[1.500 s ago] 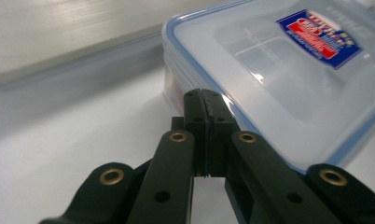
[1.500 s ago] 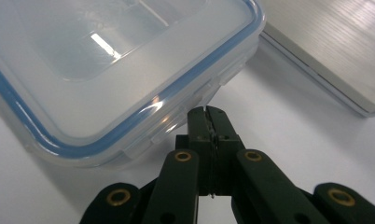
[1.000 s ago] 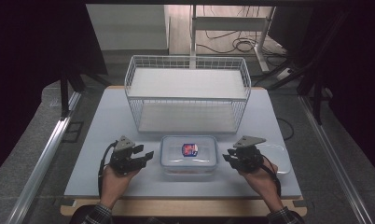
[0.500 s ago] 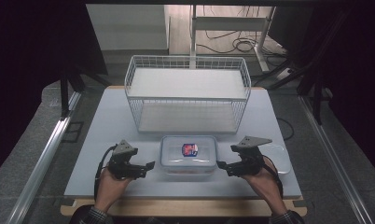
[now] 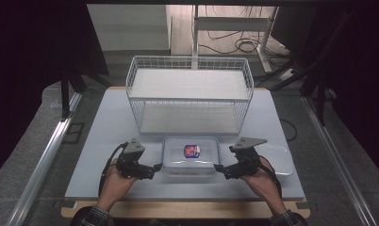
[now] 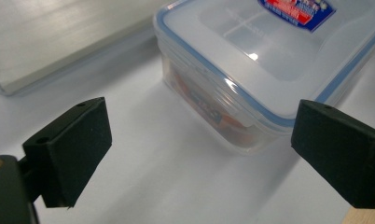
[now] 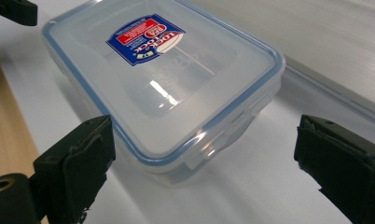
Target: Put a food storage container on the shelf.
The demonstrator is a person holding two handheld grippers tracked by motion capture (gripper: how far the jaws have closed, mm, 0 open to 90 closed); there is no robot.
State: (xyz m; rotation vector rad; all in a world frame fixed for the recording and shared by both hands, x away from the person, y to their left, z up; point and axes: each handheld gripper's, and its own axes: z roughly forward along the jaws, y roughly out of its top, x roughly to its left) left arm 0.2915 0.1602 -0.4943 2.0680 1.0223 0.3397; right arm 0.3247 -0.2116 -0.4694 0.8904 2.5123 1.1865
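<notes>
My left gripper (image 5: 155, 168) and right gripper (image 5: 218, 167) have just been opening; both now stand spread with nothing between them, flanking the clear rectangular plastic container with blue-sealed lid (image 5: 191, 156), which sits on the pale table (image 5: 102, 141) before the white wire basket (image 5: 190, 94), probably just released.

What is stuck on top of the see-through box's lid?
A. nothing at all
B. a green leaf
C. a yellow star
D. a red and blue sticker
D, because the clear box sitting on the table between the two grippers has a red and blue sticker with white writing on the middle of its lid.
</notes>
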